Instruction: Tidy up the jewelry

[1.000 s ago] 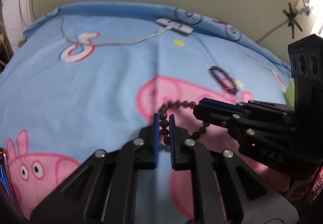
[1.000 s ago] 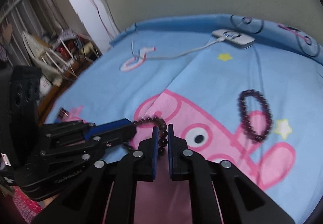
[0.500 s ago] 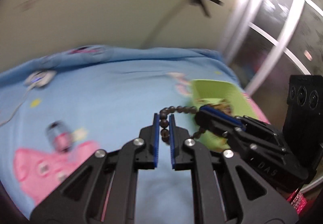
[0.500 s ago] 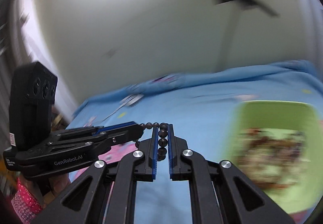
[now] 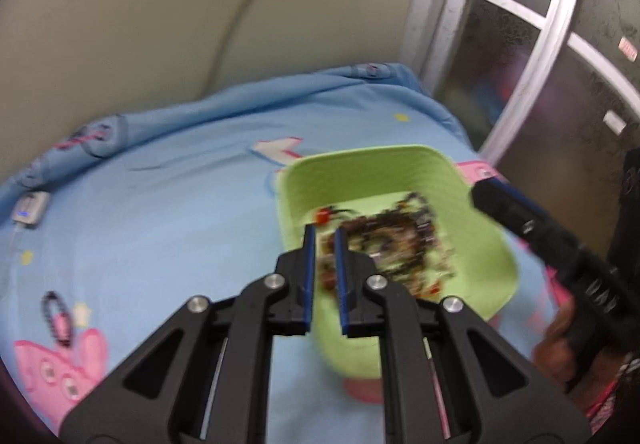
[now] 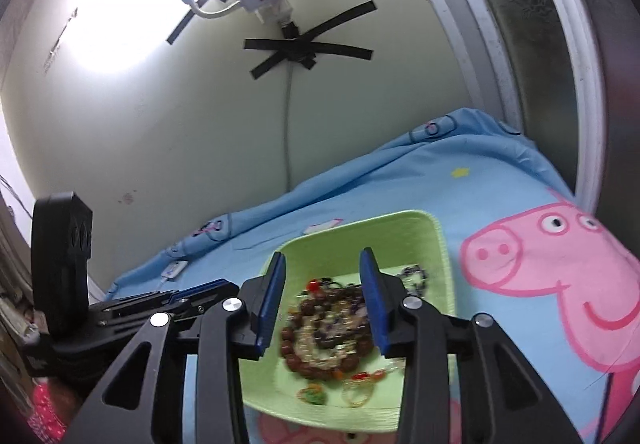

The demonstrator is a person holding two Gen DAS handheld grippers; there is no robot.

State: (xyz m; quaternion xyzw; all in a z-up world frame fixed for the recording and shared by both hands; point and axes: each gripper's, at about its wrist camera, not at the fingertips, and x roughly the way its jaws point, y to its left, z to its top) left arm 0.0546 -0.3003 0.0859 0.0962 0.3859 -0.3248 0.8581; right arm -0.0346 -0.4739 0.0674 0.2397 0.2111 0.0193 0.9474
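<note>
Blue pads on the right gripper (image 6: 322,302) are spreading apart with nothing between them, and the brown bead bracelet (image 6: 320,340) lies blurred in the green tray (image 6: 436,244) right below. Left gripper (image 5: 322,276) looks nearly closed and seemingly empty, over the same tray. A purple bracelet (image 5: 56,318) sits well apart on the blue bedsheet (image 5: 160,211). I'd guess it's light, floppy and slippery, so pinch across the strand.

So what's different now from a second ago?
Both grippers carried the string of dark brown wooden beads from the blue cartoon bedsheet to above the light green plastic tray. The right gripper is opening, the beads dropped into the tray. The left gripper looks empty. The purple bead bracelet stayed put.
</note>
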